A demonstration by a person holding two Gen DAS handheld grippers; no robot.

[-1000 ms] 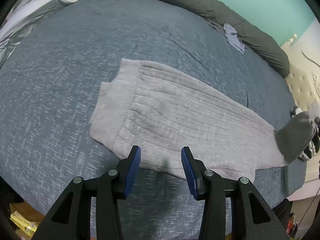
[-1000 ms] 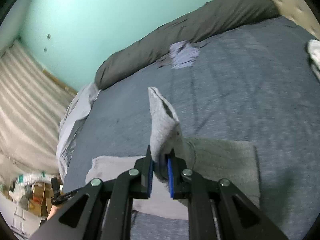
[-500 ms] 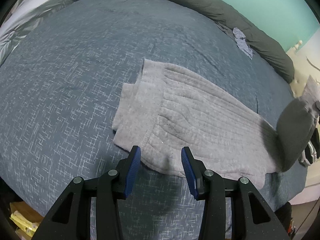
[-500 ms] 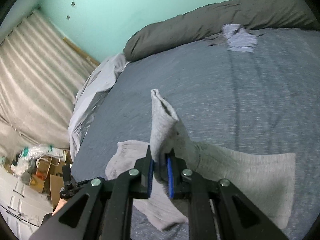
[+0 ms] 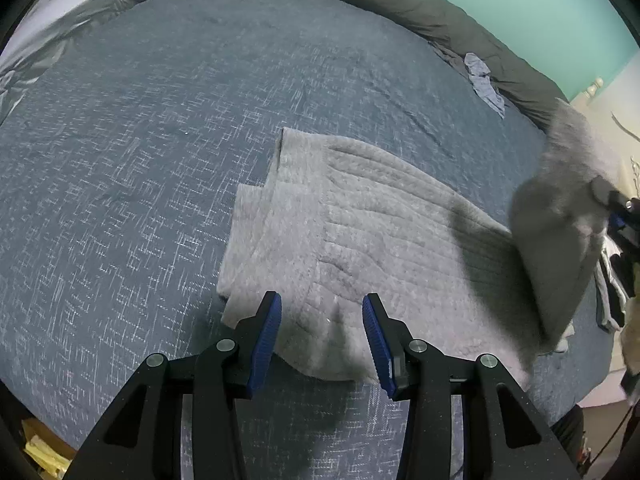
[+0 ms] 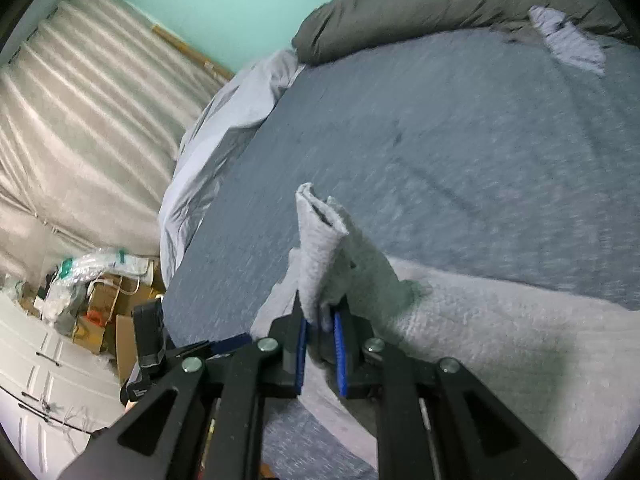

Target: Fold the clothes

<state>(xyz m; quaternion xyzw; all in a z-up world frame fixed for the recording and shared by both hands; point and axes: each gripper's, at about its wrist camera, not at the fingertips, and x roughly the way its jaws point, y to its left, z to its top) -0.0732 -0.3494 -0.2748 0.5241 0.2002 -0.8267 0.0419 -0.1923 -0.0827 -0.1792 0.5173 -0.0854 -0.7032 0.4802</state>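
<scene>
Your right gripper [image 6: 320, 354] has its fingers pinched tight on the grey sweater's [image 5: 384, 224] end, lifted above the bed [image 5: 160, 128], while your left gripper [image 5: 322, 340] hangs half open, holding nothing.

No readable text, labels, brands or numbers in either view. Cardboard boxes [image 6: 100, 320] and plastic-wrapped clutter [image 6: 92, 272] at lower left of the right wrist view — any print too small and blurred to read. Yellow packaging [image 5: 44, 452] at bottom left of the left wrist view — nothing legible.
</scene>
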